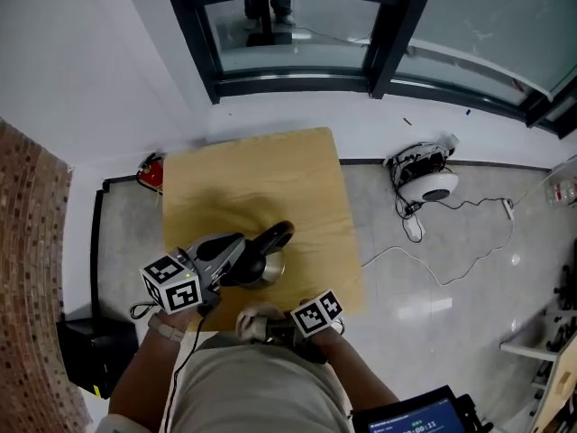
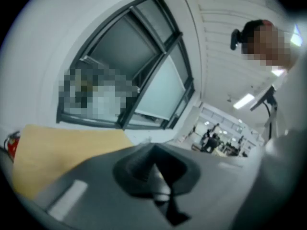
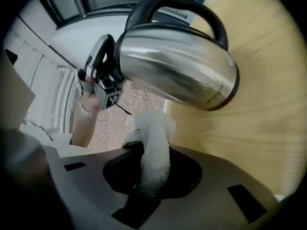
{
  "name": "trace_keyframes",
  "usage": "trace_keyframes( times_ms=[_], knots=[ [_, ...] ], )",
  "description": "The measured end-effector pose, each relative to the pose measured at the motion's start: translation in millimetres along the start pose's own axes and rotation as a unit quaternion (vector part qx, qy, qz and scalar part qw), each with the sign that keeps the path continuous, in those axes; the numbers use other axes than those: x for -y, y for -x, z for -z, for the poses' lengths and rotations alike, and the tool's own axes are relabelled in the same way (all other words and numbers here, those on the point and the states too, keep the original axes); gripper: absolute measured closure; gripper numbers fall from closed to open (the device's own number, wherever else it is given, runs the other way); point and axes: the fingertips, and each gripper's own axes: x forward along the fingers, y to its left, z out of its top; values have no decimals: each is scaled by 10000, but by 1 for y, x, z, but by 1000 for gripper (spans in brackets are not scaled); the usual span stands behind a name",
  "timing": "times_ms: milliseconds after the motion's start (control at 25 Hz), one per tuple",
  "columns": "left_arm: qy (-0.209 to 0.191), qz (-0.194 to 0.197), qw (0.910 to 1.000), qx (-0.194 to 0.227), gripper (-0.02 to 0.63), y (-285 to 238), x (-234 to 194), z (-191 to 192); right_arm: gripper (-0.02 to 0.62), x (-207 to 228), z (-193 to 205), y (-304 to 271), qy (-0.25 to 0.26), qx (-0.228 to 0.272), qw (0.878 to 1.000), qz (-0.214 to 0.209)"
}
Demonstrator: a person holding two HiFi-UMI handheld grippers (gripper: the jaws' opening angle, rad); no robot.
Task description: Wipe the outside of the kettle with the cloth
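Near the close edge of the pale wooden table (image 1: 270, 165) sits the polished stainless-steel kettle (image 3: 177, 66), a rounded, mirror-smooth body with a looped black plastic handle (image 3: 172, 1). The left gripper (image 2: 160, 188) is against the kettle's top end with its jaws drawn together. Whether they pinch a lip of the kettle I cannot tell. On the near side, the right gripper (image 3: 146, 188) has its jaws clamped on a white, nubbly cloth (image 3: 154, 147). The cloth's bunched free end pokes out close to the steel wall but apart from it.

The step in hand looks like bringing cloth to metal. To do it well, I would lay the loose end flat against the curved side rather than dab with the tip. Then sweep round the belly in overlapping passes, keeping the hard jaws off the finish. A smooth steel kettle can slide or turn under a push, so the left gripper should steady it.
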Motion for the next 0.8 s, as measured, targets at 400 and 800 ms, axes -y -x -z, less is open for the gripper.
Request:
trace_keyframes(
  times_ms=[400, 800],
  knots=[
    [-688, 1415, 9597, -2327, 607, -84, 35, 14, 514, -33, -75, -33, -1812, 2079, 9538, -1193],
    [673, 220, 9889, -1305, 615, -39, -13, 1, 515, 6, -76, 62, -2511, 3817, 8768, -1501]
  ],
)
